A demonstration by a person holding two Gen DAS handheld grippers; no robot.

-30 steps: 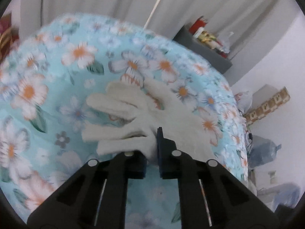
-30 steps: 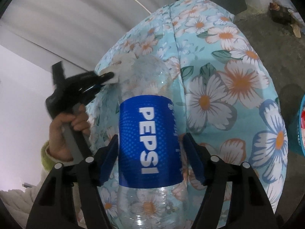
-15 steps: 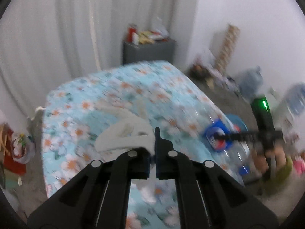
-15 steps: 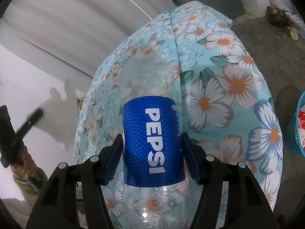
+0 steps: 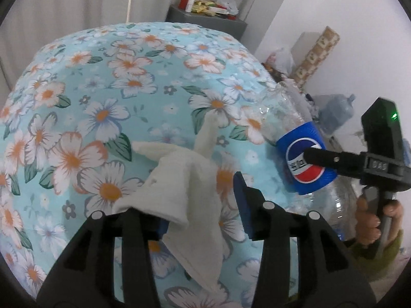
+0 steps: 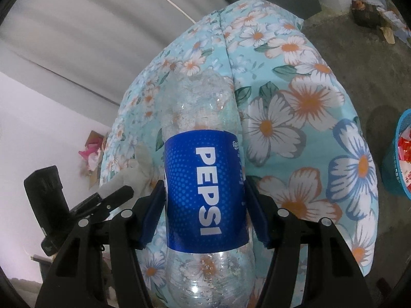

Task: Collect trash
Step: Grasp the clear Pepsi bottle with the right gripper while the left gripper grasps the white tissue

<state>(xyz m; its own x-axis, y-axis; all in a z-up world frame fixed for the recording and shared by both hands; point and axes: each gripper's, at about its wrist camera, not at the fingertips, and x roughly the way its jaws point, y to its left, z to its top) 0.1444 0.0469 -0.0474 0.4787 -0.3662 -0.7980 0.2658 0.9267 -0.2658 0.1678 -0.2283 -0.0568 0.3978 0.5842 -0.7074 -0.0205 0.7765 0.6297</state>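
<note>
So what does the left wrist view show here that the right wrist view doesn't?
Only the left wrist view: the glove's full shape, draped over one finger of the open left hand-held gripper, and the person's hand. Only the right wrist view: a blue basket on the floor. Both: the Pepsi bottle clamped in the right hand-held gripper, and the floral bed.
</note>
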